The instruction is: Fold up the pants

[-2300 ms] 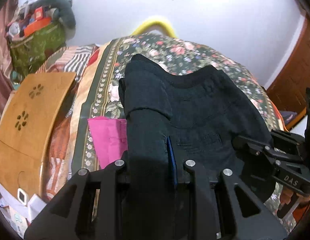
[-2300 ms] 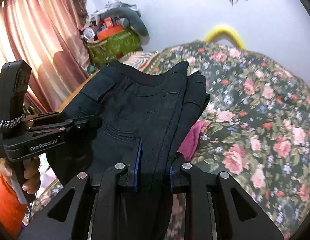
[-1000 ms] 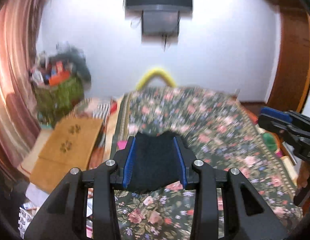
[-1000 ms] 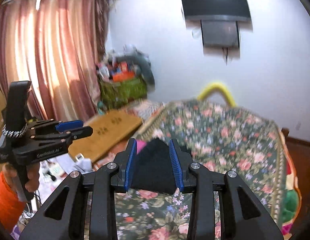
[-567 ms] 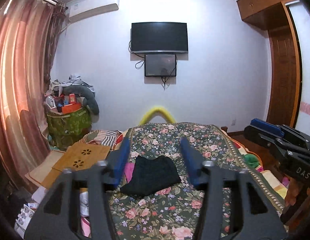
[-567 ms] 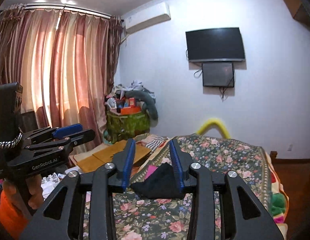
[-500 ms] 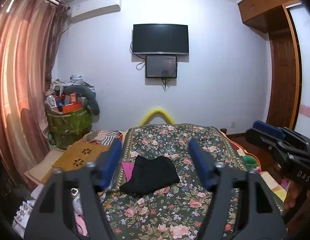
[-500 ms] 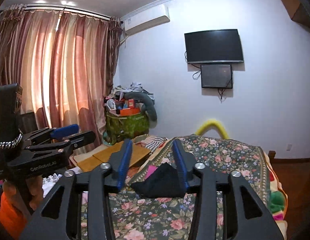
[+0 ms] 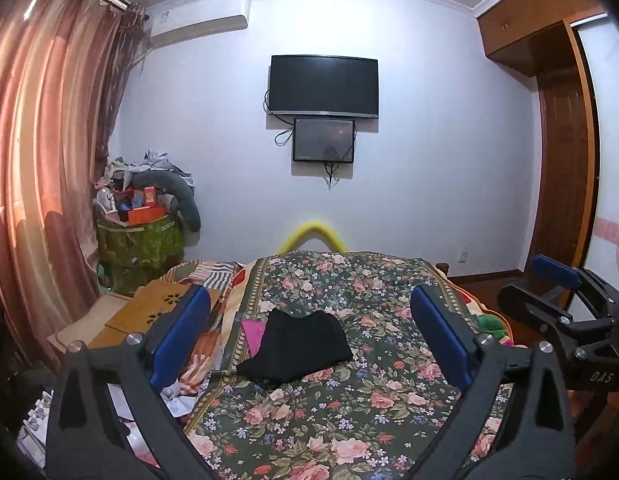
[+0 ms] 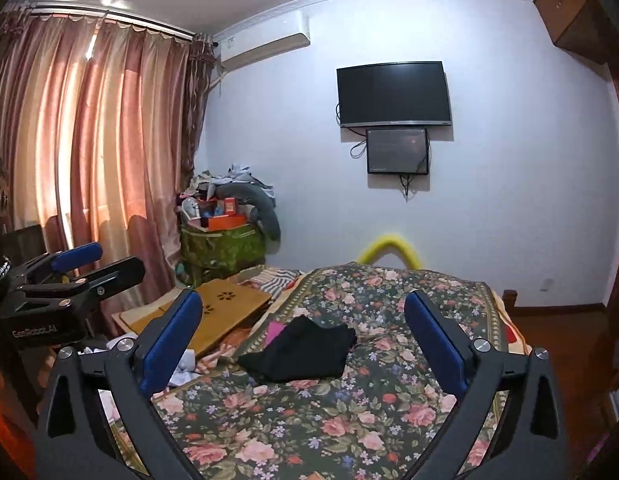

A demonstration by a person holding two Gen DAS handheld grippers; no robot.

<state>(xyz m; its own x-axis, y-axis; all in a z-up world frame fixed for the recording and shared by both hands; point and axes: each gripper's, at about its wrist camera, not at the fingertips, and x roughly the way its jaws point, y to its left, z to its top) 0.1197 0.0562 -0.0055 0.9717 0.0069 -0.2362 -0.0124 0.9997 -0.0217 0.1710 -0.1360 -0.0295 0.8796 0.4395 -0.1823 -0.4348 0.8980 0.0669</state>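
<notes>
On the floral bedspread, folded black pants, well clear of both grippers' wide-apart jaws.

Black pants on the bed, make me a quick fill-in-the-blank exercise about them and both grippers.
1. The black pants lie folded on the ____ bedspread.
2. The left gripper has its fingers ____.
3. The right gripper holds ____.
4. Beside the pants a ____ cloth peeks out.

Missing: floral; open; nothing; pink

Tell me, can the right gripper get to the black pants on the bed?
Probably yes. The right gripper is open and empty, the black pants lie folded on the floral bedspread straight ahead, and nothing sits between them.
</notes>
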